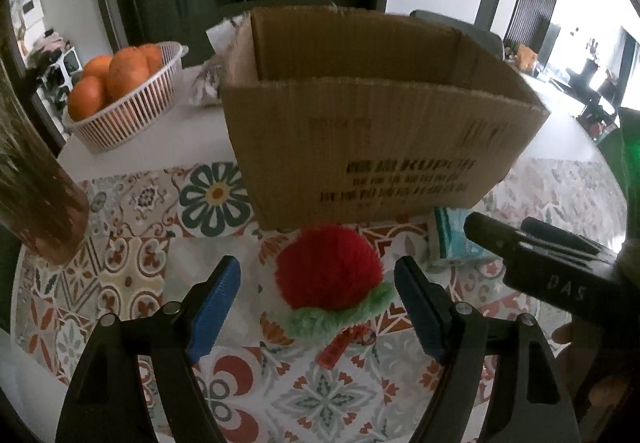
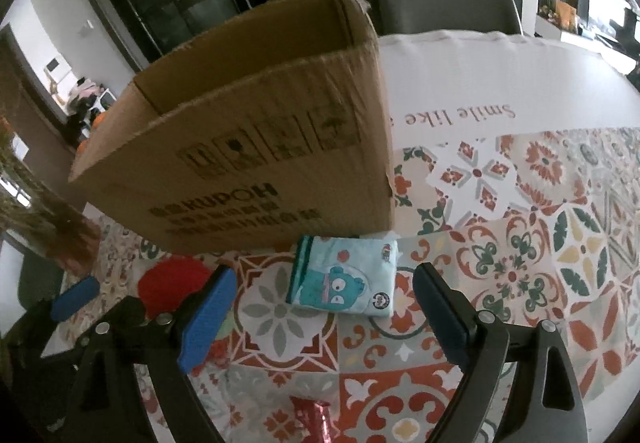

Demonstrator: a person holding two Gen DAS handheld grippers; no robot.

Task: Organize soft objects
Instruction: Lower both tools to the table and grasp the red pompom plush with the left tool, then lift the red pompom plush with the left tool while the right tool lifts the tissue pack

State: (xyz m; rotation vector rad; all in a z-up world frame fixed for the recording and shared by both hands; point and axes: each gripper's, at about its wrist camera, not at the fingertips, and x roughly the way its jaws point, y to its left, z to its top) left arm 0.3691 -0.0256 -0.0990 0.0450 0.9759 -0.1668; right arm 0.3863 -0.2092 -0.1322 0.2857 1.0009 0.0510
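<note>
A fluffy red plush (image 1: 328,275) with a green rim lies on the patterned tablecloth in front of a brown cardboard box (image 1: 380,131). My left gripper (image 1: 318,303) is open, its blue pads either side of the plush without touching it. In the right wrist view a light-blue tissue pack (image 2: 344,275) with a cartoon figure lies at the foot of the box (image 2: 260,147). My right gripper (image 2: 324,315) is open just in front of the pack and holds nothing. The red plush (image 2: 172,279) shows at left there, beside a blue pad (image 2: 76,299) of the left gripper.
A white basket of oranges (image 1: 120,91) stands at the back left. A vase of dried stalks (image 1: 36,183) rises at the left edge. A grey chair (image 2: 448,7) stands behind the table. A red shiny wrapped thing (image 2: 312,423) lies near the front.
</note>
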